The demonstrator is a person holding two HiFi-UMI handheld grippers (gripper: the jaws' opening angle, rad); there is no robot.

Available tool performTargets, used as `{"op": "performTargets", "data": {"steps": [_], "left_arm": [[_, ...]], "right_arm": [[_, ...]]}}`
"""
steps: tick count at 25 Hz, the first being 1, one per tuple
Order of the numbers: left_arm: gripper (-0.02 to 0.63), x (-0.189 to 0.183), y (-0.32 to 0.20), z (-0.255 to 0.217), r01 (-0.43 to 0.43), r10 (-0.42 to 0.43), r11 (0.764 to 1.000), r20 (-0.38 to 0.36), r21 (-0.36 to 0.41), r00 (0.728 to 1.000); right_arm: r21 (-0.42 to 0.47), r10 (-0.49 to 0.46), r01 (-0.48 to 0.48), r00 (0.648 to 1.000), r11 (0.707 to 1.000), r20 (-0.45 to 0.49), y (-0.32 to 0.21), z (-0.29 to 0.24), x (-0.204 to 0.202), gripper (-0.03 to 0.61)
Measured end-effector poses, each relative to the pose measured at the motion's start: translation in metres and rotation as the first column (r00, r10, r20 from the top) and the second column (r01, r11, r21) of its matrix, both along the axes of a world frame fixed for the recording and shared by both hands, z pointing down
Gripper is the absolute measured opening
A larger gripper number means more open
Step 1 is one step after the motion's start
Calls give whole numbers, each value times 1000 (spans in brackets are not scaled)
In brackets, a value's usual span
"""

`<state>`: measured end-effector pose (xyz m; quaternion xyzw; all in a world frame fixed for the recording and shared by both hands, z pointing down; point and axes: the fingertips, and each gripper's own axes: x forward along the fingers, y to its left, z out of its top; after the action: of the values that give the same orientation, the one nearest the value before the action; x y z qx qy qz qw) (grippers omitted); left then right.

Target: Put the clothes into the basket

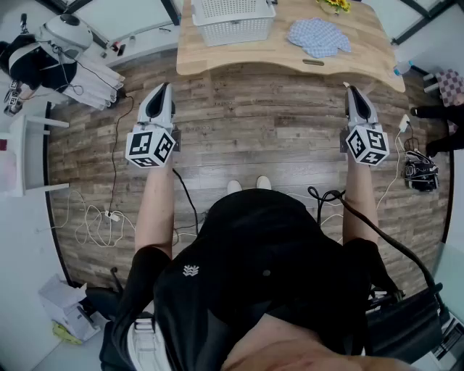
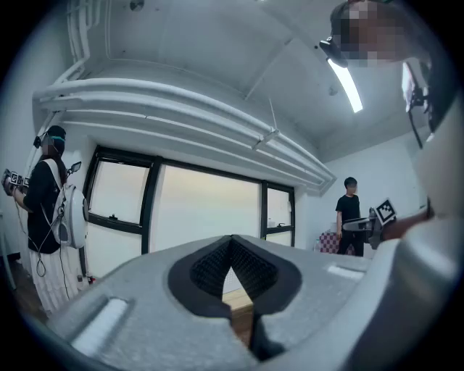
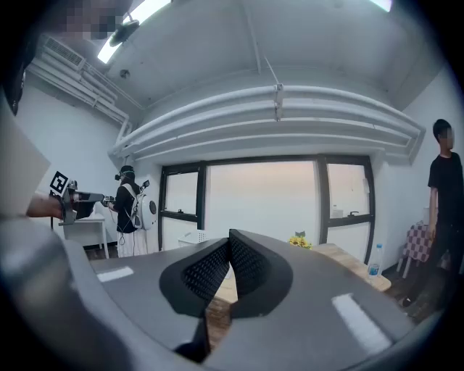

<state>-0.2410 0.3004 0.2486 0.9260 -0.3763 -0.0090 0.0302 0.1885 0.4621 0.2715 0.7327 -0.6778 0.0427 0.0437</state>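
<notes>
I judge the task not yet begun: 1 blue checked garment lies on the wooden table, near the white basket and to its right. My left gripper and right gripper hang over the floor short of the table, each with jaws pressed together on nothing.

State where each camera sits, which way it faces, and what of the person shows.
Head view: on the head, looking steeply down at floor, table, basket and cloth; shows torso, forearms, left gripper, right gripper.
Left gripper view: on the left gripper, facing the windows; shows its shut jaws, the right gripper at right.
Right gripper view: on the right gripper, facing windows too; shows its shut jaws, the left gripper at left.
Shared: both gripper views see the windows; head and right gripper views both show table and basket.
</notes>
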Motion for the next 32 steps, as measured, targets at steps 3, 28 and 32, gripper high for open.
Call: {"op": "performTargets", "data": {"steps": [3, 28, 32], "left_arm": [[-2, 7, 1, -1, 9, -9, 1000, -6, -2, 1000], [-2, 71, 12, 18, 78, -79, 997, 50, 19, 996], [-2, 80, -22, 22, 74, -74, 997, 27, 18, 997]], "right_arm": [[-3, -11, 11, 1000, 1000, 0, -5, 0, 6, -2], [11, -108, 108, 993, 994, 50, -27, 35, 61, 0], [16, -67, 66, 996, 998, 53, -48, 33, 75, 0]]}}
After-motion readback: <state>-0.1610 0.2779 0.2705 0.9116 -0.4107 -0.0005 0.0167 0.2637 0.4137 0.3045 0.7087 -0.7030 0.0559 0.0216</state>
